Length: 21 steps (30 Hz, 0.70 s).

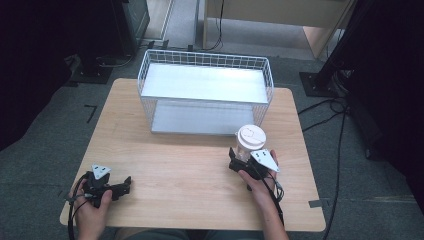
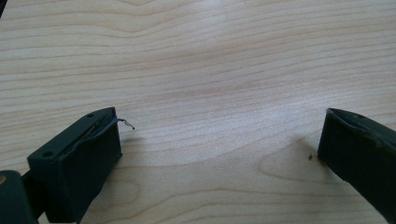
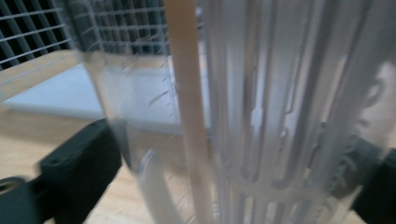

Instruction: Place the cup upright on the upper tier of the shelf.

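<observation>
Right gripper (image 1: 243, 161) is at the clear plastic cup (image 1: 249, 145) with the white lid (image 1: 251, 136), standing on the wooden table (image 1: 190, 165) just in front of the wire basket shelf (image 1: 205, 90), near its right end. In the right gripper view the cup wall (image 3: 261, 116) sits between the jaws, which look to be pressing on it, but the blur means I can't confirm firm contact.

Step in hand reads as securing the cup for a lift. Squeeze gently, thin wall will flex. Keep it upright, grip below the lid, clear the basket's front wire before moving in.

Right hand (image 1: 260, 182) reaches forward, forearm angled in from bottom. Left gripper (image 1: 120, 188) rests low at the table's near-left, jaws spread wide, nothing between them but bare wood.
</observation>
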### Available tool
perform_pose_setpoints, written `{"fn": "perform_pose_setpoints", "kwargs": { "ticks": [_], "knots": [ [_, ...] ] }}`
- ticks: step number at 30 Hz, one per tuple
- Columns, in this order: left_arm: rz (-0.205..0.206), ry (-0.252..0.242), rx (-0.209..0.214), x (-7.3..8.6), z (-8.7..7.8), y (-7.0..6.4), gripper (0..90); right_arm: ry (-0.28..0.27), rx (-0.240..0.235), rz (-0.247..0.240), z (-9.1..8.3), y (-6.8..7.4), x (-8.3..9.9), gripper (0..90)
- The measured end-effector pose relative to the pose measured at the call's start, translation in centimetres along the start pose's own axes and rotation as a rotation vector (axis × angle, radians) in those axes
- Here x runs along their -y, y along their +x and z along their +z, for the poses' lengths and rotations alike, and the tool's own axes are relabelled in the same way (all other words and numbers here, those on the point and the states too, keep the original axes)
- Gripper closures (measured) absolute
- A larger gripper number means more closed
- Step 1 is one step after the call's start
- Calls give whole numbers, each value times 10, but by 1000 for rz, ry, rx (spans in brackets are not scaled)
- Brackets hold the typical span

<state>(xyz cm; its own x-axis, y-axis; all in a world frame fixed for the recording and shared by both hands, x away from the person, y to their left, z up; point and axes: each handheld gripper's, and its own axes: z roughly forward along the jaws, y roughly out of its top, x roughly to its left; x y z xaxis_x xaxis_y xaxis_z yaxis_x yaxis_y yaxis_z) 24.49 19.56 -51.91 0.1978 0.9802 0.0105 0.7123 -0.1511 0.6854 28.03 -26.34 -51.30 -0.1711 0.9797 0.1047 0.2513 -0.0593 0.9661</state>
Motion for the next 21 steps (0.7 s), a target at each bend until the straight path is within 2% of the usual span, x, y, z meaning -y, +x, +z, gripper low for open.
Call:
{"fn": "perform_pose_setpoints", "kwargs": {
  "ticks": [1, 6, 12, 14, 21],
  "knots": [
    [2, 2, 0, 0, 0, 0, 0, -33, 42, 2, 0, 1, 1, 134],
    [2, 2, 0, 0, 0, 0, 0, -67, 36, 23, 0, 2, 1, 139],
    [2, 1, 0, 0, 0, 0, 0, -81, 23, 45, -1, 1, -2, 139],
    [1, 0, 0, 0, 0, 0, 0, -103, 29, 23, -2, 1, -4, 141],
    [2, 2, 0, 0, 0, 0, 0, -132, 41, 38, -4, 1, -11, 140]
  ]
}}
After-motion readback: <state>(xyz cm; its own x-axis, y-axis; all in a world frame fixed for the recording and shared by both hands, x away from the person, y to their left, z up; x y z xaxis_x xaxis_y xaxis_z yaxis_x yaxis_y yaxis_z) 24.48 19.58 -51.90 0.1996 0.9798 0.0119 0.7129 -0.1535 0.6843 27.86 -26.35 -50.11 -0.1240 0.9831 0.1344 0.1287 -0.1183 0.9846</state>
